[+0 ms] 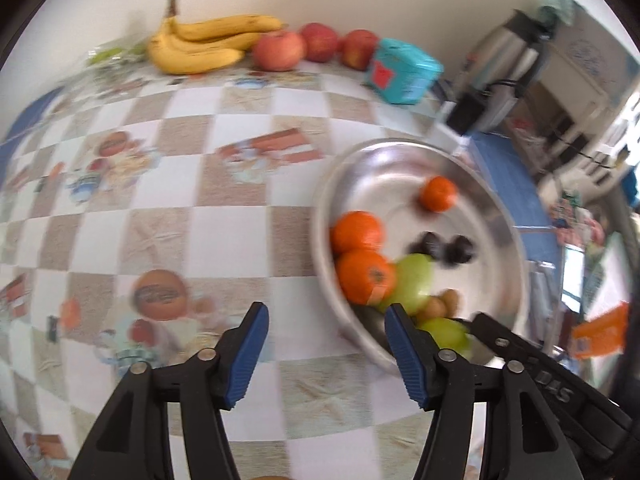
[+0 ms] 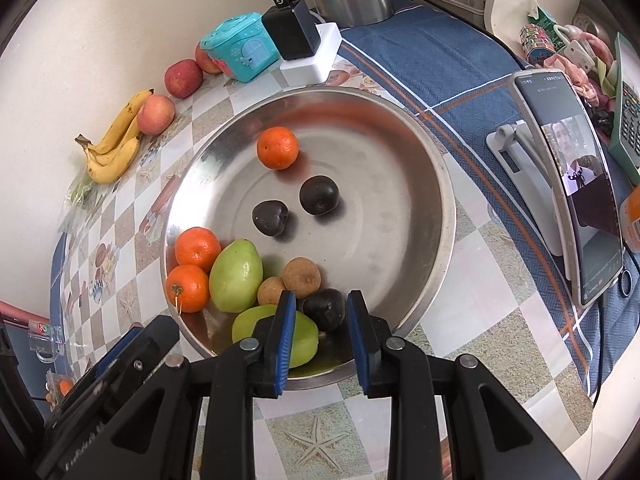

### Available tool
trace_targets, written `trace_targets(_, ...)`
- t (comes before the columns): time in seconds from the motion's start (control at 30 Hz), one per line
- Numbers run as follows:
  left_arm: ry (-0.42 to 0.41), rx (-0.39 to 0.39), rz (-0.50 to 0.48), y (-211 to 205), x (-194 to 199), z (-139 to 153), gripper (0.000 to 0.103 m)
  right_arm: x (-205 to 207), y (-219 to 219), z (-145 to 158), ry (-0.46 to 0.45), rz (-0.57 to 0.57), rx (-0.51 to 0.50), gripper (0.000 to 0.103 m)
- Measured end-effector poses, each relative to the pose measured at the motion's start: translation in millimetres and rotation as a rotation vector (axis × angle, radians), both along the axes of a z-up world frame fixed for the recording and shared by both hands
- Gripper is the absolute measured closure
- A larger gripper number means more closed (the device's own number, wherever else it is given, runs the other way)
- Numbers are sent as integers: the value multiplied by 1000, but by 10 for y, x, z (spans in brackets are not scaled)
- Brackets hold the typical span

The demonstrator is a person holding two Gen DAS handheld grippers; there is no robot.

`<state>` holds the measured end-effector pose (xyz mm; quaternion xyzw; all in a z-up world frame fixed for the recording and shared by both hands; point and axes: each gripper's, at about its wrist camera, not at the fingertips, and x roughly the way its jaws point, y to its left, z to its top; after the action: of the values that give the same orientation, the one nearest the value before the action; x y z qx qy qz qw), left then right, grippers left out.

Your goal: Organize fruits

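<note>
I read the left tongs [image 1: 326, 354] as standing wide, nothing between the blue pads, over bare checked cloth just left of the bowl [image 1: 404, 152]. No earlier view is on hand. The left view is blurred, so fine contact cannot be judged there.

I read the right tongs [image 2: 320, 330] as narrow. They hang over the bowl's near rim [image 2: 448, 216], and a dark fruit [image 2: 325, 308] shows in the gap between the pads; whether the pads press on it I cannot tell.

Bowl contents, right view:
- one orange [image 2: 277, 148] alone toward the far wall;
- two dark fruits [image 2: 319, 195] mid-floor, apart from each other;
- two oranges [image 2: 197, 249] against the left wall, touching a green fruit [image 2: 236, 276];
- two brown fruits [image 2: 301, 276] beside it;
- a second green fruit [image 2: 296, 338] at the near rim, partly behind the left pad.

The right half of the bowl floor is bare metal.

Along the wall edge of the bench [image 1: 192, 216] lie bananas [image 1: 200, 46], then three apples [image 1: 279, 50], then a teal box [image 1: 404, 72]. The broad cloth between that row and the left tongs is open.

Right of the bowl, room is tight: a charger block [image 2: 310, 54] sits at the far rim, and a phone on a stand [image 2: 568, 184] stands near the right side.
</note>
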<state>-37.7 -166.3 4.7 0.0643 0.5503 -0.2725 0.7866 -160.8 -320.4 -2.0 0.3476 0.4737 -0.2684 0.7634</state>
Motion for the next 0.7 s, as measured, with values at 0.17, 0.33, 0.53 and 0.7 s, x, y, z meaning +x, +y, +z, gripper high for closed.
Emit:
trace_targets(0.17,-59,117,94,145,111,-22,23,49,61,32,-4,34,-21,76)
trace_targets(0.33,-107,167,139,248,172,-4,5,114,144,78,-9,77,-56,44)
trace_targets(0.53,-141,189,138,271,175,27,0,182,233,107,-5,121,-93,32)
trace_targets(0.7,-170,213,150,359,205,10,0,231,331,137,-4,162,-145,23)
